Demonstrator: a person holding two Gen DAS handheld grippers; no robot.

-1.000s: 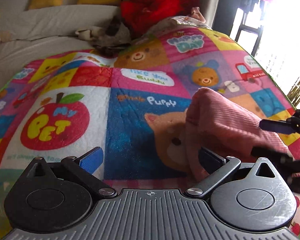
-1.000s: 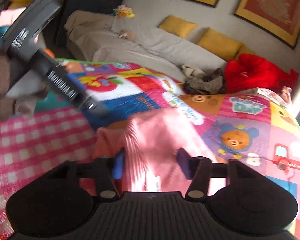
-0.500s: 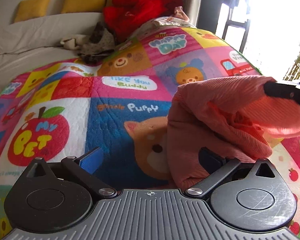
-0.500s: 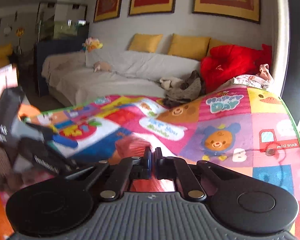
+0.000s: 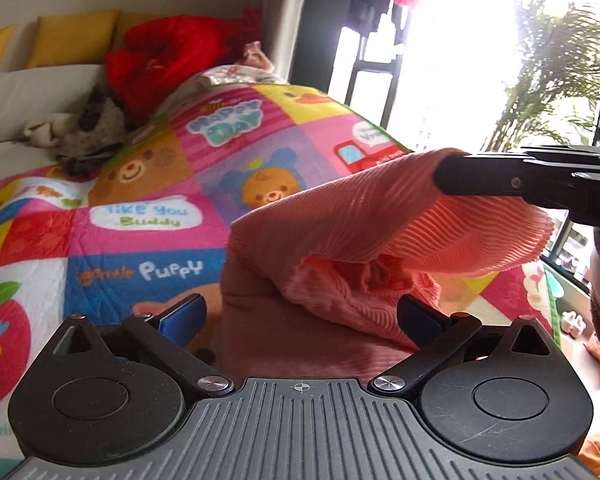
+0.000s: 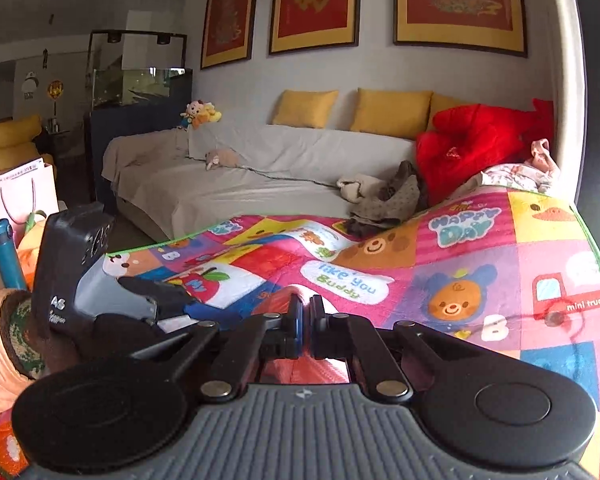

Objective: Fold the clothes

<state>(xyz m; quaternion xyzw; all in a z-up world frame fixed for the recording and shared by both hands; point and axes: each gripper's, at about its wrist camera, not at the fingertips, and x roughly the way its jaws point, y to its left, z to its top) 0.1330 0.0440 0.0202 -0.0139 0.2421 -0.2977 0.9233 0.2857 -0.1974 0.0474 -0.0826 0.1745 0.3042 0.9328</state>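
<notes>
Now right gripper (image 6: 305, 322) pinches pink garment (image 5: 340, 240); left gripper (image 5: 300, 316) gapes.

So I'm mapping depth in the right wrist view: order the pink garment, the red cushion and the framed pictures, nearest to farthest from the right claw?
1. Pink garment, pinched in the right claw.
2. Red cushion, far right on the sofa.
3. Framed pictures, on the wall behind.

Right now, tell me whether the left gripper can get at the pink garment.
Probably yes. The left gripper is open, and the pink garment bunches right between its fingers with nothing in front; the right gripper only pinches a raised edge.
</notes>
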